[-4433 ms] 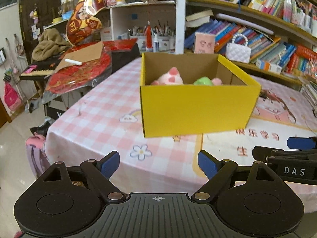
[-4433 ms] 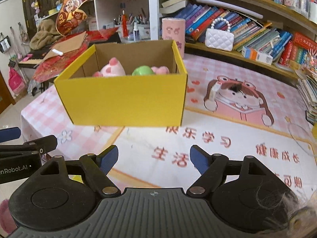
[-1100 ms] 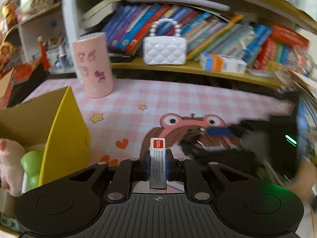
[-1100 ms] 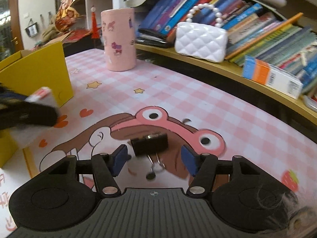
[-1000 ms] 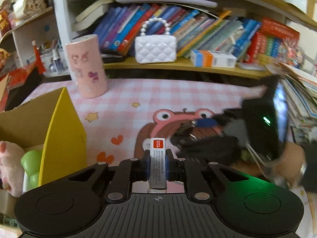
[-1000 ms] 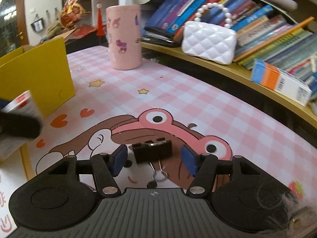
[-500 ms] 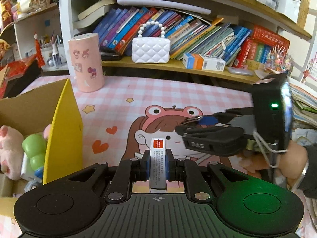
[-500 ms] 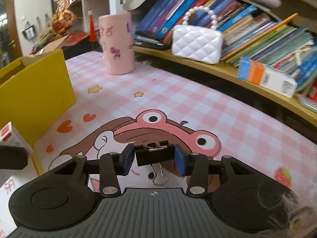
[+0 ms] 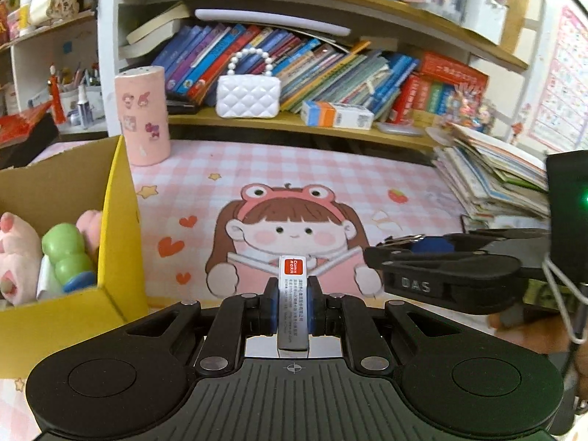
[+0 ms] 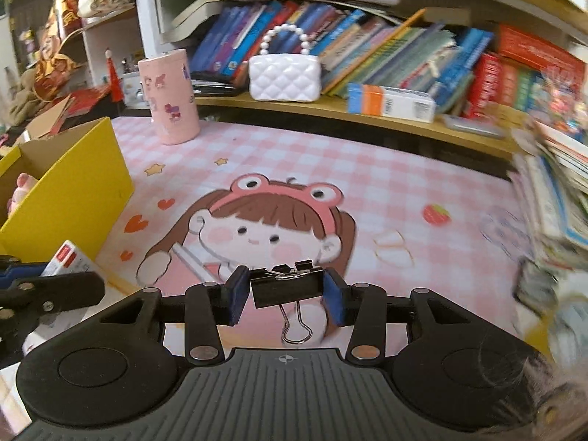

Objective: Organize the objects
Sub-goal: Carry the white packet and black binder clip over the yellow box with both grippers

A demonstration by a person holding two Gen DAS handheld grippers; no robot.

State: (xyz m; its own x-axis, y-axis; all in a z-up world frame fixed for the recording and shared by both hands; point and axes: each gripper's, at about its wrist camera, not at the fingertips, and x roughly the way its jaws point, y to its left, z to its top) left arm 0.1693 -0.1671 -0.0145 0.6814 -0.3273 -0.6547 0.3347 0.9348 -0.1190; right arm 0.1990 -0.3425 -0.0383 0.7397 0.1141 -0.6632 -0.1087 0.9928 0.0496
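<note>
Both claws pinch loads: left claw [image 9: 293, 307] a slim white eraser box [image 9: 292, 305], right claw [image 10: 286, 296] a black metal binder clip [image 10: 286, 289]. Carry both toward ten o'clock, clear the yellow cardboard box [image 9: 121, 228] wall, then release.

My left tool [image 9: 293, 307] is matte black plastic with a ribbed centre deck, a small white crosshair mark at its front edge, and a round raised disc on each side. Silver screw heads sit at the linkage pivots, and its fingertips [image 9: 271, 308] carry blue pads. My right tool [image 10: 286, 296] looks the same: black ribbed deck, crosshair mark, silver screws, blue pads; some pale fuzz clings to its right-hand disc. Seen from the left camera, it shows raised letters "DAS" on its side, a black box behind with a green light, and thin grey cables looping down.
</note>
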